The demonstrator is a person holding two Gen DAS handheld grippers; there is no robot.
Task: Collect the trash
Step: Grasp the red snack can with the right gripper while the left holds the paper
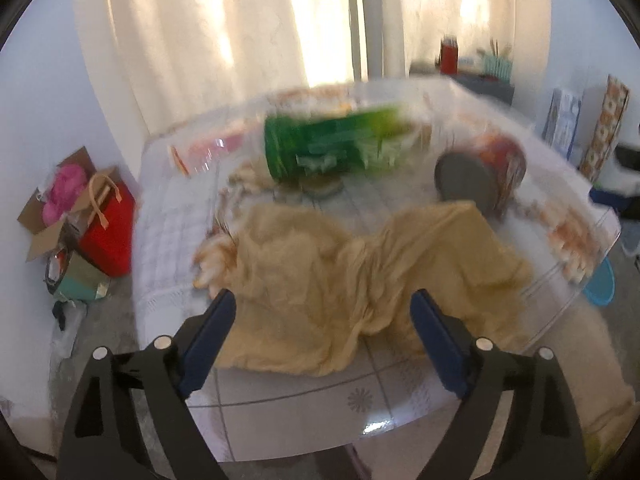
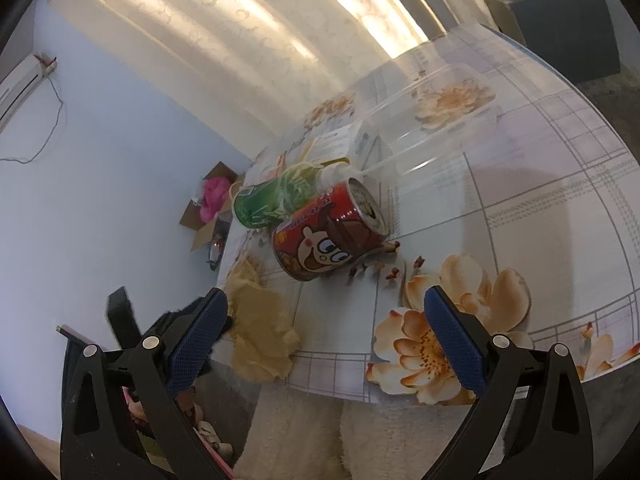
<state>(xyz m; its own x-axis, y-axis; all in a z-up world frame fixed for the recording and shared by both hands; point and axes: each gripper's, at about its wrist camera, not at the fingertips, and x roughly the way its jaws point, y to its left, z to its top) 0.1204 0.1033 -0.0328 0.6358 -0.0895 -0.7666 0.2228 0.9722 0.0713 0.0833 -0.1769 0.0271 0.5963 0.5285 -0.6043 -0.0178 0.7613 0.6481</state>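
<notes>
A green plastic bottle (image 1: 336, 148) (image 2: 272, 198) lies on its side on the flowered table (image 1: 300, 400) (image 2: 540, 200). A red drink can (image 1: 492, 172) (image 2: 328, 236) with a cartoon face lies just beside it. Nearer the table's edge sprawls a crumpled beige cloth (image 1: 360, 280) (image 2: 260, 332). My left gripper (image 1: 322, 298) hangs open over the cloth, and its pads press on nothing. My right gripper (image 2: 326, 294) is open at the table's edge, with the can a short way ahead of it and the cloth by its left finger. The left wrist view is blurred.
A clear plastic container (image 2: 432, 132) stands behind the bottle and can. On the floor to the left are a cardboard box (image 1: 48, 224) with something pink and a red bag (image 1: 108, 232). A blue basin (image 1: 600, 284) sits below the table's right side. Curtains hang behind.
</notes>
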